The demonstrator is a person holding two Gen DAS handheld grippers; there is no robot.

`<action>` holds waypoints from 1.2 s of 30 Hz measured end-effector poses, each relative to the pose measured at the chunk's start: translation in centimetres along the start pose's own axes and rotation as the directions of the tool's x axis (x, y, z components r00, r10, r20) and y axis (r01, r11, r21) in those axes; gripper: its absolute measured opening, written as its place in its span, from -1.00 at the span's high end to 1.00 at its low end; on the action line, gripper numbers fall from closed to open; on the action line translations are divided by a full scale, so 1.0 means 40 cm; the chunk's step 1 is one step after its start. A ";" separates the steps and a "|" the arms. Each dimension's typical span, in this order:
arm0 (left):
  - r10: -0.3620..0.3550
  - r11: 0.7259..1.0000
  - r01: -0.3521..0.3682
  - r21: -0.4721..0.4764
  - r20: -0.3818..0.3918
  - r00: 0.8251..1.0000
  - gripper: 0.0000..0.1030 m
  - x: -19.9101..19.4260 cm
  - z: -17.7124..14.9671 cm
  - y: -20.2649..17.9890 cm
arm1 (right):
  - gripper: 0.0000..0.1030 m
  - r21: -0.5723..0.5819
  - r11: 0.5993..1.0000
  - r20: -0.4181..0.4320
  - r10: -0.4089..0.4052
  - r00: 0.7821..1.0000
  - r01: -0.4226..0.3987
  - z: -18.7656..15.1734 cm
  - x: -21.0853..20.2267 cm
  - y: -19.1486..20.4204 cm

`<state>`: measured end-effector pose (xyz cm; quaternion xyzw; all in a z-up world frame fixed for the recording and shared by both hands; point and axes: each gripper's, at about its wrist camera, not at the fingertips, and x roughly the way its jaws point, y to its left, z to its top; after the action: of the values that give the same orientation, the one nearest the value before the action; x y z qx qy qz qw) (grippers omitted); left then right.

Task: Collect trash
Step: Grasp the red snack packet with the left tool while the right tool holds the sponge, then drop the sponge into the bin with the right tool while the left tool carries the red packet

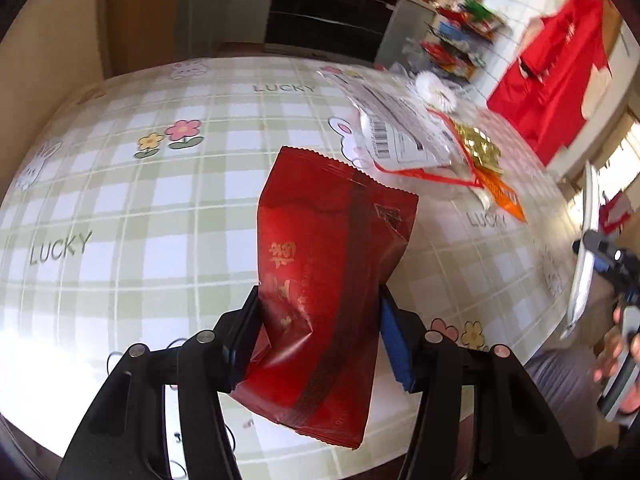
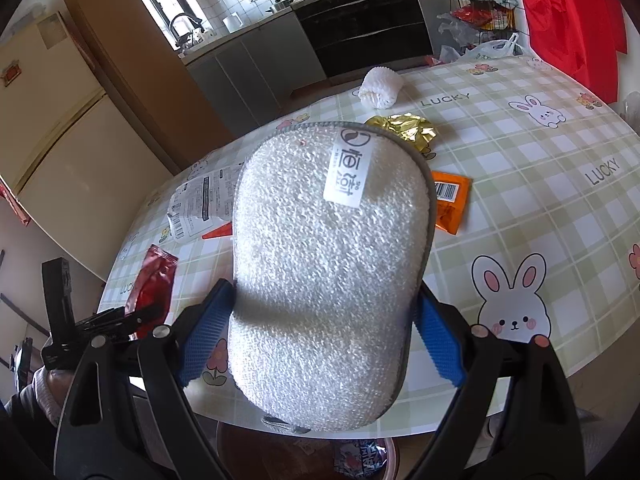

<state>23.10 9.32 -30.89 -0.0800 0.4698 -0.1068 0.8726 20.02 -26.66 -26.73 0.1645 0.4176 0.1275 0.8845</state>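
The left gripper (image 1: 320,336) pinches a red wrapper (image 1: 332,280) by its lower part, lifted clear of the table (image 1: 120,200) near its edge. The right gripper (image 2: 320,344) clamps a white sponge (image 2: 328,264). 4 more scraps lie toward the far edge. The grip looks shallow, so the slick, crumpled foil could slide out if the hand swings fast.
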 end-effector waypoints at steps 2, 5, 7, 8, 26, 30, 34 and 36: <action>0.003 0.998 0.000 -0.061 0.045 0.999 -0.06 -0.043 -0.022 -0.001 | -0.68 -0.013 1.000 0.003 0.001 1.000 -0.001 -0.003 -0.005 0.010; -0.004 0.992 0.017 -0.124 0.103 0.995 -0.06 -0.103 -0.049 -0.010 | -0.68 -0.036 0.999 0.011 0.006 1.000 -0.006 -0.008 -0.016 0.029; -0.014 0.991 0.030 -0.131 0.127 0.992 -0.06 -0.137 -0.063 -0.023 | -0.68 -0.055 0.998 0.019 0.012 1.000 -0.011 -0.011 -0.025 0.042; -0.022 0.991 0.039 -0.125 0.135 0.991 -0.06 -0.152 -0.068 -0.030 | -0.68 -0.062 0.998 0.022 0.014 1.000 -0.013 -0.013 -0.030 0.049; -0.062 0.996 0.077 -0.036 0.316 0.947 -0.06 -0.392 -0.121 -0.127 | -0.68 -0.208 0.977 0.101 0.073 0.992 -0.051 -0.090 -0.200 0.171; -0.071 0.996 0.085 -0.024 0.360 0.930 -0.06 -0.449 -0.143 -0.144 | -0.68 -0.248 0.967 0.114 0.084 0.990 -0.054 -0.110 -0.239 0.198; -0.072 0.996 0.085 -0.016 0.399 0.914 -0.06 -0.495 -0.160 -0.149 | -0.69 -0.277 0.959 0.117 0.093 0.989 -0.057 -0.131 -0.264 0.221; -0.068 0.997 0.080 -0.012 0.413 0.908 -0.06 -0.511 -0.168 -0.150 | -0.69 -0.290 0.955 0.113 0.099 0.989 -0.062 -0.140 -0.273 0.233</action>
<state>5.86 8.61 -16.69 -0.1308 0.2734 -0.1136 0.9462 8.05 -21.07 -18.75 0.0599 0.3310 0.2118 0.9176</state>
